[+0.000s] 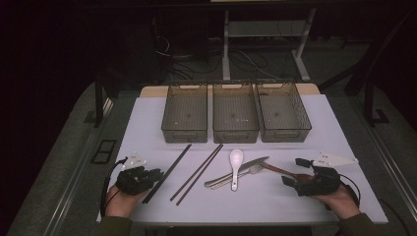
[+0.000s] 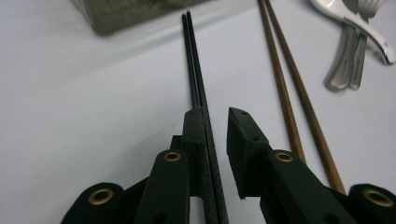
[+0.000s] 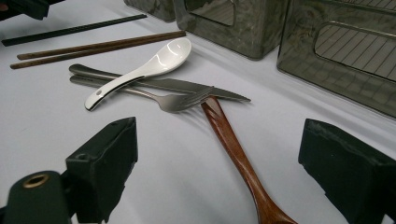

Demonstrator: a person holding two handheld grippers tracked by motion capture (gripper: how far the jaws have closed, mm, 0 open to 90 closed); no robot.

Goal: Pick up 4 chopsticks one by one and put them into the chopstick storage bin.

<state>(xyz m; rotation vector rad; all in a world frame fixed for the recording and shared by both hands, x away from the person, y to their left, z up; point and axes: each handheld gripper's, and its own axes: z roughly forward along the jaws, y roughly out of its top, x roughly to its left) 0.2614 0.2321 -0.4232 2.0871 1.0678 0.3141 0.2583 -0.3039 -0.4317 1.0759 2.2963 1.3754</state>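
A pair of black chopsticks (image 1: pixel 169 169) lies slanted on the white table cover at the left. My left gripper (image 1: pixel 156 174) sits at their near end. In the left gripper view the black chopsticks (image 2: pixel 194 60) run between the jaws of the left gripper (image 2: pixel 215 114) and rest against one pad, with a gap to the other pad. My right gripper (image 1: pixel 295 172) stands wide open at the right. The handle of a wooden spoon (image 3: pixel 233 144) lies on the table between the jaws of the right gripper (image 3: pixel 218 128), touching neither.
Brown chopsticks (image 1: pixel 199 172) lie beside the black pair. A white spoon (image 1: pixel 236 164), a knife (image 1: pixel 255 162) and a fork (image 1: pixel 246 172) are piled mid-table, over the wooden spoon's far end. Three wire baskets (image 1: pixel 185 132) (image 1: pixel 235 133) (image 1: pixel 285 132) stand in a row behind.
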